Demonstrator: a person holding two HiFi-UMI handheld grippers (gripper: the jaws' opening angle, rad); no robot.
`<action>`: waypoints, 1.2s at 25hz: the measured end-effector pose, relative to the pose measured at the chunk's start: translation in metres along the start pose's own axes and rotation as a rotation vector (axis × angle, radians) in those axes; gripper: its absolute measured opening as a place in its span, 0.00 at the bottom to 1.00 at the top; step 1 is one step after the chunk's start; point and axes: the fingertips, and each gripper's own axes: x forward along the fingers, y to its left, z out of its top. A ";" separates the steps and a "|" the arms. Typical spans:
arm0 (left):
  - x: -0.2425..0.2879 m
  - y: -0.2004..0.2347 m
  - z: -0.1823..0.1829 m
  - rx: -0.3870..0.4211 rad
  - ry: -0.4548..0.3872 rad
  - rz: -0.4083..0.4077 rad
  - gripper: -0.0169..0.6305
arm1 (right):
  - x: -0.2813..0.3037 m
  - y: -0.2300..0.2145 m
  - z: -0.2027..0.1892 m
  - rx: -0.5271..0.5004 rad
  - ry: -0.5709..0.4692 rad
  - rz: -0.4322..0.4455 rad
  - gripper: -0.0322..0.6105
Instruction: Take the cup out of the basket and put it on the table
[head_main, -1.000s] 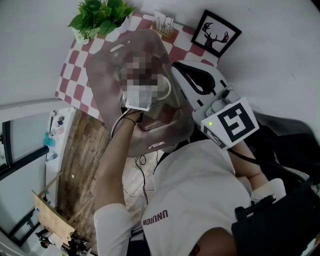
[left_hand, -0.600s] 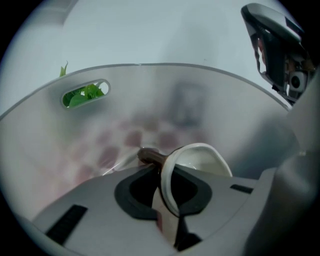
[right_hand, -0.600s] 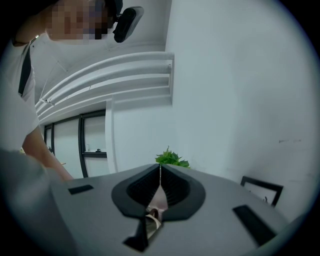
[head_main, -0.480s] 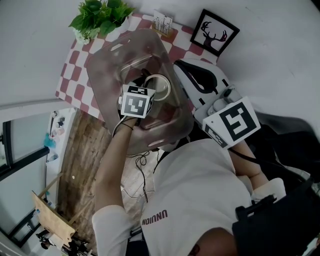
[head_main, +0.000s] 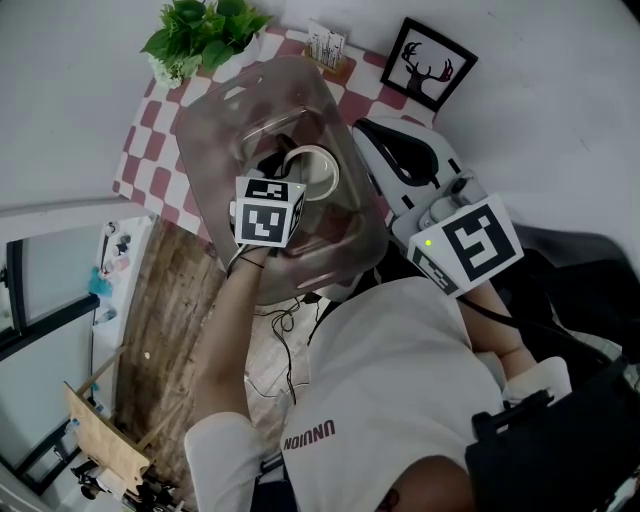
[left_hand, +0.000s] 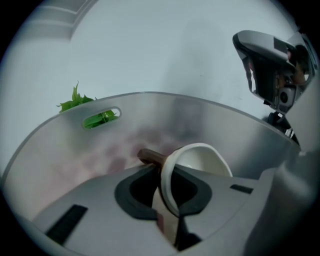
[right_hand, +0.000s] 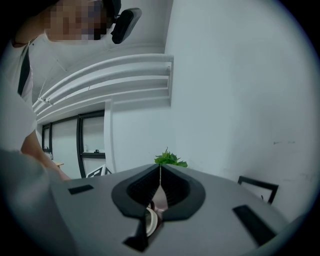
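Observation:
A cream cup (head_main: 313, 172) with a brown handle (left_hand: 150, 156) is inside the translucent basket (head_main: 225, 130), which stands on the red-and-white checked table (head_main: 148, 150). My left gripper (head_main: 287, 180) reaches into the basket from the near side. In the left gripper view its jaws (left_hand: 167, 186) are shut on the cup's rim (left_hand: 196, 159), and the cup tilts with its mouth to the right. My right gripper (head_main: 360, 135) is at the basket's right rim. In the right gripper view, its jaws (right_hand: 159, 186) are pressed together on the pinkish basket wall, with the cup (right_hand: 150, 222) showing below.
A green potted plant (head_main: 200, 30) stands at the table's far left corner, a small holder (head_main: 327, 47) behind the basket and a framed deer picture (head_main: 432, 66) at the far right. Wooden flooring (head_main: 165, 310) lies on the near side. The person's arm and body fill the foreground.
The left gripper's marker cube has drifted down and slightly left in the head view, toward the person. The cup stays in its jaws inside the basket. The right gripper has barely moved.

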 end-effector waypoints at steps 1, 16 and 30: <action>-0.003 0.000 0.003 0.002 -0.011 0.005 0.11 | 0.000 0.001 0.000 0.000 0.000 0.001 0.08; -0.036 -0.011 0.029 0.066 -0.107 0.031 0.11 | -0.008 0.009 0.002 -0.010 -0.004 -0.015 0.08; -0.077 -0.019 0.069 0.121 -0.214 0.043 0.11 | -0.022 0.005 0.009 -0.007 -0.033 -0.072 0.08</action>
